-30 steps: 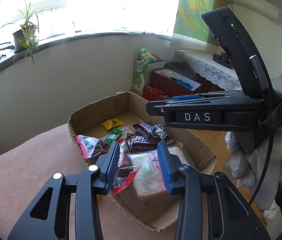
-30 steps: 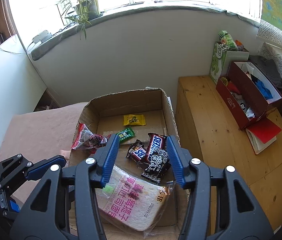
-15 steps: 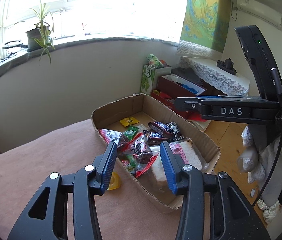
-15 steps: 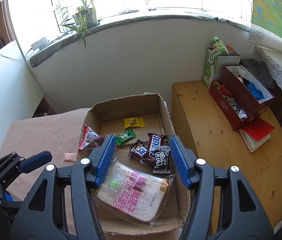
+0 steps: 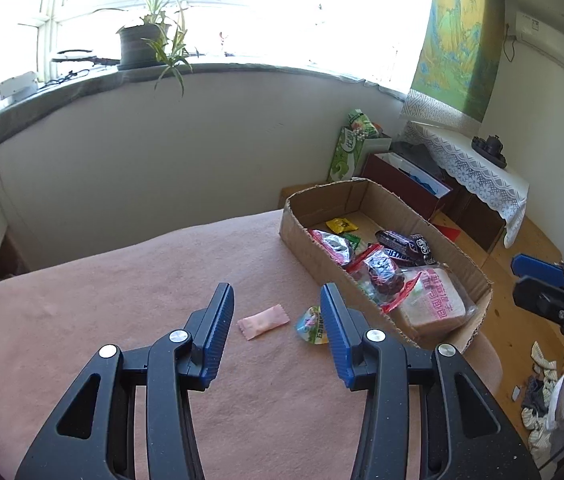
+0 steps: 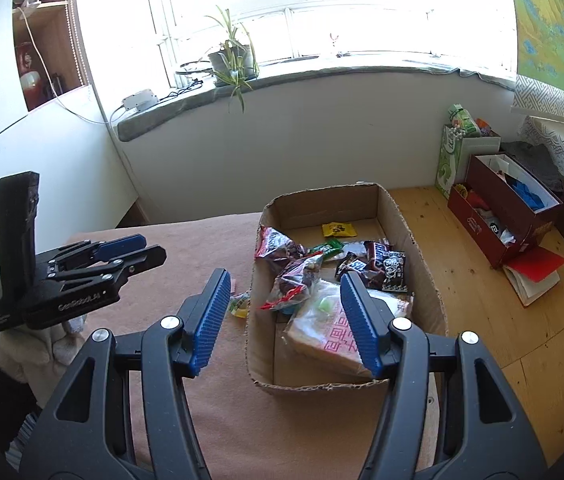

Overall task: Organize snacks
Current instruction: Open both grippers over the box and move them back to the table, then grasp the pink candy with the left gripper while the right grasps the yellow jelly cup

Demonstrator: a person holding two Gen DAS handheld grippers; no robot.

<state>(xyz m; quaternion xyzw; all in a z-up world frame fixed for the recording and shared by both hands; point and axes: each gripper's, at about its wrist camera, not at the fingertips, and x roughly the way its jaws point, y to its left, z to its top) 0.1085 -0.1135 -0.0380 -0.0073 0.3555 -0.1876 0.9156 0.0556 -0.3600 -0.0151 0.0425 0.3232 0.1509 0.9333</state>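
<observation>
A cardboard box (image 5: 305,254) on the pink cloth holds a bread pack (image 5: 433,304), a red-edged bag of dark sweets (image 5: 381,276), chocolate bars (image 5: 401,246) and a yellow packet (image 5: 341,224). On the cloth left of the box lie a pink wrapped candy (image 5: 264,322) and a small green-yellow jelly cup (image 5: 313,324). My left gripper (image 5: 276,300) hovers open just before these two, empty. My right gripper (image 6: 285,280) is open and empty above the box's near left wall (image 6: 256,332), with the bread pack (image 6: 321,332) beyond. The left gripper (image 6: 114,256) shows at its left.
The pink cloth (image 5: 122,280) stretches left of the box. To the right are a wooden floor (image 6: 481,300), a red box of odds (image 6: 509,216) and a green bag (image 6: 451,152). A potted plant (image 5: 142,44) stands on the sill. A fleece-sleeved hand (image 6: 30,348) holds the left gripper.
Both grippers drew back from over the box. The left one swung left over the cloth, bringing the pink candy and jelly cup into view; the red-edged bag stays in the box.
</observation>
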